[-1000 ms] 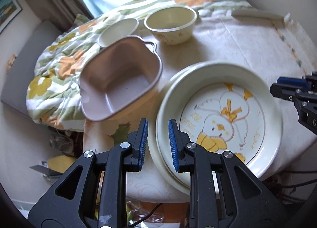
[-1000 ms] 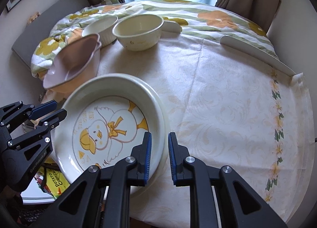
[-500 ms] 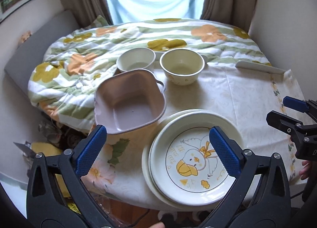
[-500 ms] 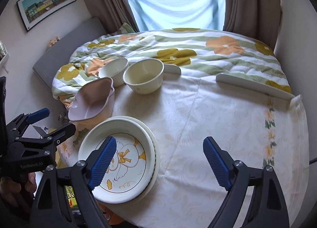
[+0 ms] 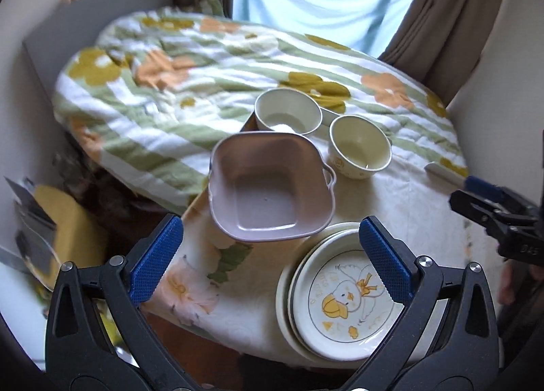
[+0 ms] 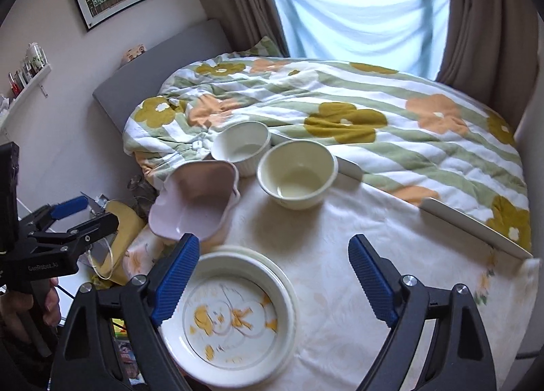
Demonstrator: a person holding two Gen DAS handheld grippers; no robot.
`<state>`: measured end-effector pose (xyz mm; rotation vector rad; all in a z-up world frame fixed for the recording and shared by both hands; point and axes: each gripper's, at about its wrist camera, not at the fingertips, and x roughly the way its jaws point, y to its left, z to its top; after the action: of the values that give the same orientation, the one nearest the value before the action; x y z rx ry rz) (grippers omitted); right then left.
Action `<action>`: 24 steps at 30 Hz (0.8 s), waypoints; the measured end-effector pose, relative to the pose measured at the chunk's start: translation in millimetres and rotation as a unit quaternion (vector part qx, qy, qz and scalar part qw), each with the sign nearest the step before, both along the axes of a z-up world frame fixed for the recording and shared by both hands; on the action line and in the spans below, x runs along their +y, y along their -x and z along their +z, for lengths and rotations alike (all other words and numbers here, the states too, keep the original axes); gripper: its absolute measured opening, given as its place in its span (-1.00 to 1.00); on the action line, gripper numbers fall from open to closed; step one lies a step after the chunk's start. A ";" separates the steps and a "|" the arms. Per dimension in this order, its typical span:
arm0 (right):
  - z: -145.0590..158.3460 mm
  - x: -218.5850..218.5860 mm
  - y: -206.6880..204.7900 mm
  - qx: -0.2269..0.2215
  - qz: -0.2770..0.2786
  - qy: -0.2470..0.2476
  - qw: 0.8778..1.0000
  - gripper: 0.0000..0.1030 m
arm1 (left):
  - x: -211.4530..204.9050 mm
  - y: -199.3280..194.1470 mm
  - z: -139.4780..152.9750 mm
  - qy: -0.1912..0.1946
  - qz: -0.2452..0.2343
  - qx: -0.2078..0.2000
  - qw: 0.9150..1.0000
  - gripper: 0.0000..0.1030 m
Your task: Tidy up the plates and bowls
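Tabletop (image 6: 357,255); both jaws wide, seemingly empty.

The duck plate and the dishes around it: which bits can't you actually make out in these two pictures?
- Duck plate: right wrist view, drawing smeared by motion blur; the right gripper's finger covers its near-left rim.
- Plate beneath it: both views, only a rim sliver shows, so its pattern is hidden.
- Print on the cream bowl: left wrist view, too small to read.
- Pink square dish: right wrist view, its near wall hides the bottom.
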<state>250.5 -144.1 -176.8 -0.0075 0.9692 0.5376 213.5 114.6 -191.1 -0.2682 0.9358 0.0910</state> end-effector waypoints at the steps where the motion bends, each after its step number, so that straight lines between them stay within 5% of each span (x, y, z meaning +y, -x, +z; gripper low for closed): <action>1: -4.2 7.8 -7.5 0.006 0.004 -0.003 1.000 0.69 | 10.3 -6.3 -5.2 0.010 0.003 0.008 1.000 0.99; 6: -40.5 42.8 -35.2 0.064 0.009 -0.021 0.998 0.69 | 41.4 -33.5 -35.4 0.042 0.000 0.047 0.998 0.97; 13: -87.3 80.6 -63.3 0.117 0.002 -0.009 0.993 0.63 | 60.7 -74.7 -90.4 0.103 -0.021 0.099 0.989 0.31; 17: -107.4 93.1 -73.1 0.137 -0.005 -0.002 0.990 0.38 | 60.9 -90.1 -115.6 0.112 -0.034 0.116 0.986 -0.03; 24: -132.1 107.0 -81.6 0.169 -0.012 -0.009 0.986 -0.07 | 64.8 -103.2 -136.5 0.101 -0.050 0.126 0.986 -0.31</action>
<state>332.1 -37.2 -308.9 0.1143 1.2928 0.5359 316.7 179.4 -327.6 -0.4037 1.2114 -0.0643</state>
